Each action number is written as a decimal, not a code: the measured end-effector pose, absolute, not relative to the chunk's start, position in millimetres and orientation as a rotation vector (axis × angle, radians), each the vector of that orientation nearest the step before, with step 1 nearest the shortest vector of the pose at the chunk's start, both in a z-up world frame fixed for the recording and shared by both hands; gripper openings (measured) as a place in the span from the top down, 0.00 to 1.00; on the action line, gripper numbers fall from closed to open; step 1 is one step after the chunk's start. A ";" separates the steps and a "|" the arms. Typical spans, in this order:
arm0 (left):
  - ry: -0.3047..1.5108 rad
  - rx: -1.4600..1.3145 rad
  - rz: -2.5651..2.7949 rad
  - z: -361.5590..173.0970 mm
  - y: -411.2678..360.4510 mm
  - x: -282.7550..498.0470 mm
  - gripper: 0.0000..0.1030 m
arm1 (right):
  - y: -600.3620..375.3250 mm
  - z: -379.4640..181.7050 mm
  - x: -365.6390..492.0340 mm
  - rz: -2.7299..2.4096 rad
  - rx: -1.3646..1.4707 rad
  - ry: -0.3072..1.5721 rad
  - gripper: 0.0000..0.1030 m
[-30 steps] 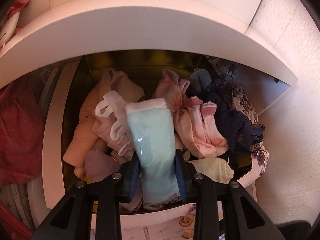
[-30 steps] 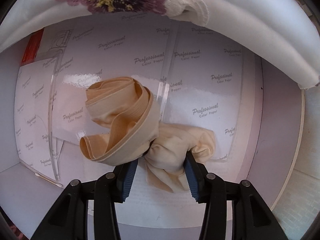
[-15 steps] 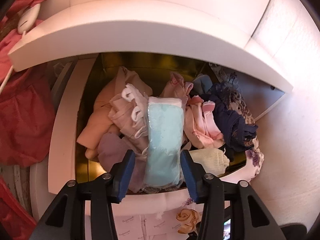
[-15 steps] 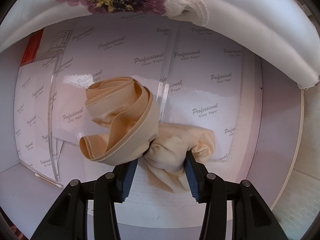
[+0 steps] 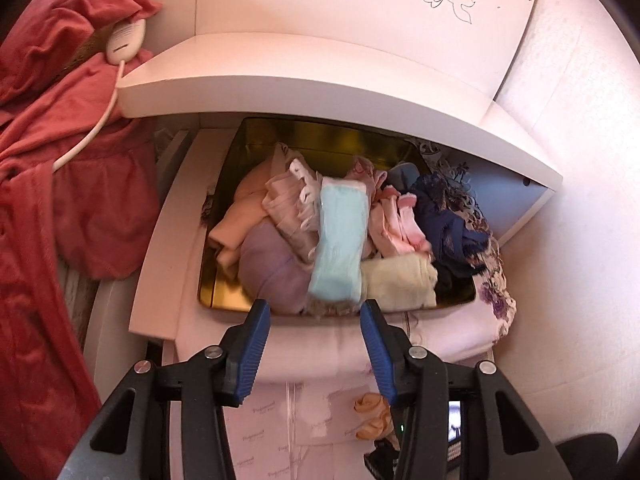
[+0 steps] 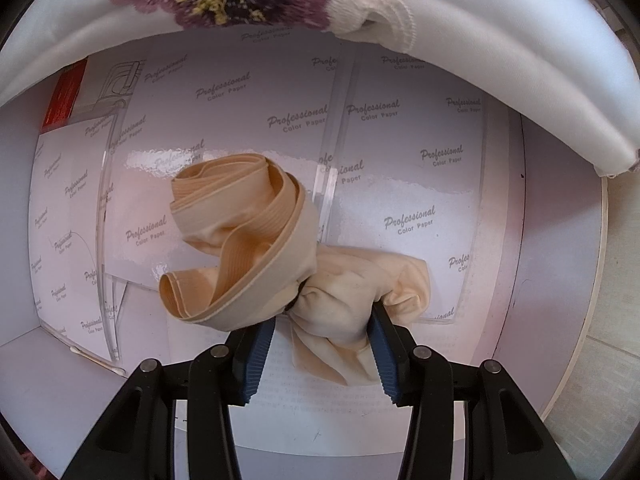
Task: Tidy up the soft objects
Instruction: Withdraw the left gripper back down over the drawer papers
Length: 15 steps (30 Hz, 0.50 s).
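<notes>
Left gripper (image 5: 314, 316) at bottom centre of its view, jaws apart and empty after opening within the last second. Pale blue packet (image 5: 341, 245) lying mid-frame atop the heap of soft clothes in the gold-lined box (image 5: 320, 136), clear of both blue pads. Right gripper (image 6: 322, 330) low in its own view, clamped on a beige garment (image 6: 340, 304) above the printed paper sheets (image 6: 400, 140).

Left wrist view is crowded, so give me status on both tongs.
Left tongs open, empty; blue packet lies on the drawer pile. Right tongs shut on beige garment. Nothing blocking.
</notes>
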<state>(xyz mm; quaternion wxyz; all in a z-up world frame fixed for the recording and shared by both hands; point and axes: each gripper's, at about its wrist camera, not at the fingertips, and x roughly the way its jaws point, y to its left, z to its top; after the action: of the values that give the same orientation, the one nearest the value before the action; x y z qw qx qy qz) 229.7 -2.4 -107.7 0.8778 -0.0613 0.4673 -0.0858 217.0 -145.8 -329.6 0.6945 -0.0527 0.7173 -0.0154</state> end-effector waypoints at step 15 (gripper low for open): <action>1.017 -0.138 -0.163 -124.5 6.9 174.4 0.54 | -147.5 -329.2 217.0 -0.032 -0.120 1.601 0.54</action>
<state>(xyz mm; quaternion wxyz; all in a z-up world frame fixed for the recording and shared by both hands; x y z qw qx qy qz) 174.4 6.9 -124.5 0.8680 -0.0661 0.4860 -0.0781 217.0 -147.5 -329.2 0.6947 -0.0536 0.7171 -0.0144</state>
